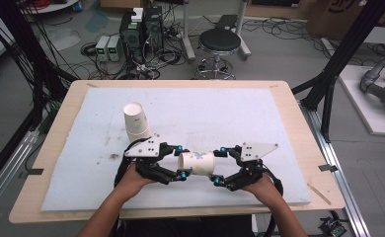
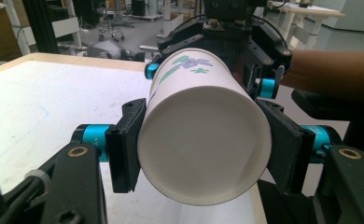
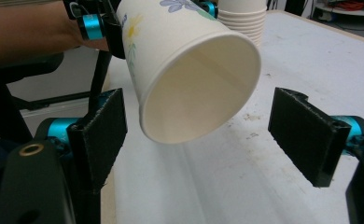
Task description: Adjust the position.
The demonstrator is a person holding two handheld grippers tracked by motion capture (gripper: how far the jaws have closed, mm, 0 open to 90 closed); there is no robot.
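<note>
Held sideways above the white mat [image 1: 279, 123], a paper cup [image 1: 196, 163] is pinched by the left gripper [image 1: 179, 161] while the right gripper [image 1: 219, 166] stands spread around its open mouth, seemingly for a handover, beside the upturned cup stack [image 1: 136, 120].

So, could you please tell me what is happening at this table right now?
A person holds a floral paper cup sideways above the white mat, between two handheld grippers. The left gripper is clamped on it; the right gripper sits open around the cup's mouth, its fingers clear of it. A stack of upside-down paper cups stands behind the left gripper.
</note>
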